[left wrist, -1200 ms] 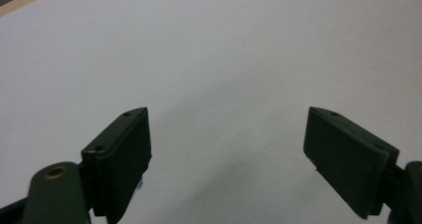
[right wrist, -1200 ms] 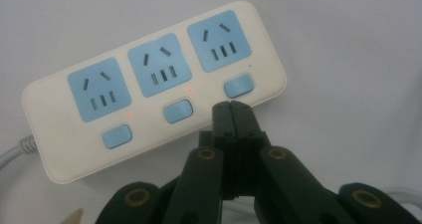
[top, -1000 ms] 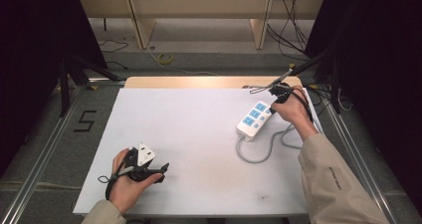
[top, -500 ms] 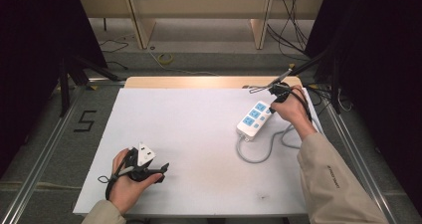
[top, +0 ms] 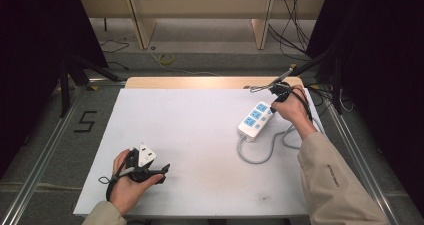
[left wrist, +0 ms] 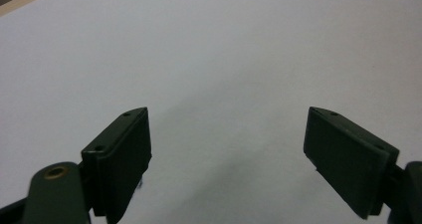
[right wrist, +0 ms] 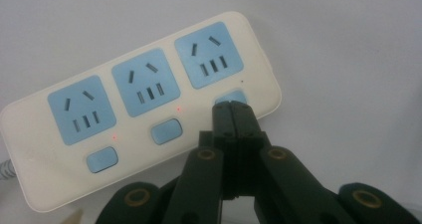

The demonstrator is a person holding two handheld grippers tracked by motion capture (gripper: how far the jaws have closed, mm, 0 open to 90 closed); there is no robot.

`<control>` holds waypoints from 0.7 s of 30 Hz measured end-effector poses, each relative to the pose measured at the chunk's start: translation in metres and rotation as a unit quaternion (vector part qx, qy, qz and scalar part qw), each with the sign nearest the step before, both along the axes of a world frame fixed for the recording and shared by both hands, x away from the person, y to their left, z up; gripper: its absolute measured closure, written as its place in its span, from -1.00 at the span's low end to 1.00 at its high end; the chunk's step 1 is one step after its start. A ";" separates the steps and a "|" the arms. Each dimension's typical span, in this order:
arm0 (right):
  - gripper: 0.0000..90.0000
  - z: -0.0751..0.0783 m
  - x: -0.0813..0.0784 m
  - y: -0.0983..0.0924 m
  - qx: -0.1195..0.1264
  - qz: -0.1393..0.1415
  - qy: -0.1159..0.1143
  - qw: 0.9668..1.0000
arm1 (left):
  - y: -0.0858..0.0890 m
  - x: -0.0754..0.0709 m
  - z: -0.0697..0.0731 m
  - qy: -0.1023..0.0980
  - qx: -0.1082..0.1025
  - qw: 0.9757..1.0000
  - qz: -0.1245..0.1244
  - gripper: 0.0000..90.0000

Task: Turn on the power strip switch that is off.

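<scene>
Item: white power strip (top: 256,120), three blue sockets, each with its own blue rocker switch; lies at the right far part of the white bench (top: 200,135), angled, its grey cord (top: 260,152) looping toward the near edge. Small red lamps glow beside two switches (right wrist: 102,159) in the right gripper view; the third switch (right wrist: 230,96), at the strip's end, sits under the tip of the right tool (right wrist: 232,109). Right tool: jaws pressed fully together, holding nothing, used as a single blunt point on or just at that switch; actual contact cannot be told for certain. Right hand (top: 292,110): reaches in from the near right, forearm extended, tool tilted down onto the strip's far end. Left tool (left wrist: 229,149): jaws standing wide, nothing between them, bare bench beneath. Left hand (top: 131,177): rests low at the near left of the bench, well apart from the strip. Handling note, as a judgement: press straight down on the rocker's raised side, centred, with light force so the strip does not skid or pivot; the free left tool could steady the casing if it shifts.
</scene>
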State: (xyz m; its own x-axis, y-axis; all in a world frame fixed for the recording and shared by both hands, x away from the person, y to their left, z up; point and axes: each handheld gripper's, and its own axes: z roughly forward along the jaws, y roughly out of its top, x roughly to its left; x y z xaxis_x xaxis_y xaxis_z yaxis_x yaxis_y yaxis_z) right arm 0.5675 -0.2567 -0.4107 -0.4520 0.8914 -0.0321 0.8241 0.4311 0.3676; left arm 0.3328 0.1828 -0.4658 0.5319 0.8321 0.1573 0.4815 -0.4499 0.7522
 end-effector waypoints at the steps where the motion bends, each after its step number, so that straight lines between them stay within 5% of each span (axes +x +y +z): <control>1: 1.00 0.000 0.000 0.000 -0.001 0.002 -0.002 1.000 | 0.000 0.000 0.000 0.000 0.000 1.000 -0.001 -0.59; 21: 1.00 -0.003 0.007 0.005 0.002 -0.003 -0.002 1.000 | 0.000 -0.001 0.000 0.001 0.002 1.000 -0.001 -0.59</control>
State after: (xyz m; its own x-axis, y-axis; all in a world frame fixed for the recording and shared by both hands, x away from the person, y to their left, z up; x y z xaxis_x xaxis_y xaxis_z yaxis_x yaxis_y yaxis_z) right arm 0.5741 -0.2518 -0.4141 -0.4463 0.8944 -0.0297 0.8252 0.4241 0.3730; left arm 0.3320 0.1831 -0.4655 0.5339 0.8305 0.1585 0.4825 -0.4533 0.7495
